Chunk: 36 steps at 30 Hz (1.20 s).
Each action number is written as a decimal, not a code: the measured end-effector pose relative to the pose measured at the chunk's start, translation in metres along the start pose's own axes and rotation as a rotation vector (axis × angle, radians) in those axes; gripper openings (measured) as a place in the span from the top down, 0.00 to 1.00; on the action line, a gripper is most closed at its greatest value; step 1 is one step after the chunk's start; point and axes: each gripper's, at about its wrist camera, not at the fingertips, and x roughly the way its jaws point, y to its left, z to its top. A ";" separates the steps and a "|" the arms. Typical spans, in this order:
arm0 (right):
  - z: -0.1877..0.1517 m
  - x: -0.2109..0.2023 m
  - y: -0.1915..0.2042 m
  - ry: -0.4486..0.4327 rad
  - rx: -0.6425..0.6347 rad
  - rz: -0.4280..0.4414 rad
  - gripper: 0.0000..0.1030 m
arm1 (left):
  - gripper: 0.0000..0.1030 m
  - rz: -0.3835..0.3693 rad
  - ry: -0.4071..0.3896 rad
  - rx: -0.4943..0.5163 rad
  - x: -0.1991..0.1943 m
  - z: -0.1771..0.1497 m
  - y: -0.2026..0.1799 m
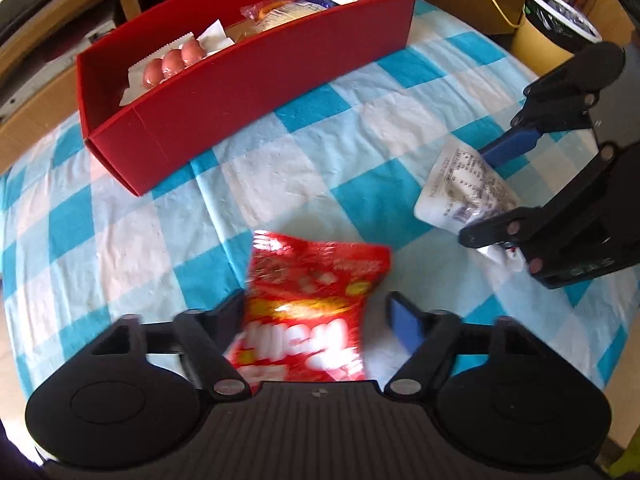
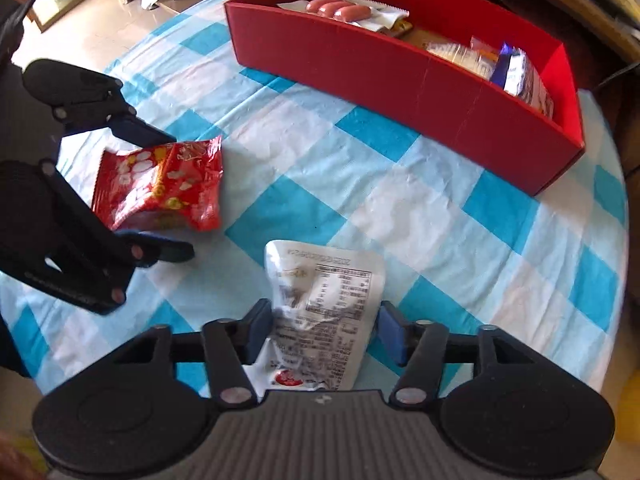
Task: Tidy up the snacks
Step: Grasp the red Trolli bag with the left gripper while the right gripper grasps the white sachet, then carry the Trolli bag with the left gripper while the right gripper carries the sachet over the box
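My left claw (image 1: 316, 312) straddles the light, crinkly red snack bag (image 1: 308, 304), jaws spread; my right claw (image 2: 324, 332) likewise brackets the limp, slippery white pouch (image 2: 324, 304), unclenched, red box (image 2: 400, 76) at one o'clock.

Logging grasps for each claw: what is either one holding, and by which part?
Nothing is clamped yet. The left claw straddles the red snack bag; the right claw straddles the white pouch near its lower end.

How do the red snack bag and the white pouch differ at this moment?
The red snack bag is glossy red with yellow and white print; the white pouch shows black text, a nutrition table facing up. The red bag lies between the open fingers of the left hand-held gripper; the white pouch sits between those of the right hand-held gripper. Both lie on the checked tablecloth, outside the red box.
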 end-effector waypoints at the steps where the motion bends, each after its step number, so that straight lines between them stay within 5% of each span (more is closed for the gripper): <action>1: -0.001 -0.001 -0.001 -0.005 0.011 -0.002 0.19 | 0.35 0.005 0.000 -0.008 -0.002 -0.001 -0.002; 8: -0.007 -0.020 -0.002 -0.058 0.045 -0.033 0.26 | 0.41 0.045 0.001 -0.112 -0.008 -0.004 -0.008; 18: -0.007 -0.055 -0.026 -0.183 0.166 -0.028 0.26 | 0.41 0.034 -0.108 -0.207 -0.033 0.005 -0.009; 36: 0.077 -0.063 -0.074 -0.328 0.280 -0.076 0.26 | 0.41 0.093 -0.296 -0.355 -0.043 0.094 0.035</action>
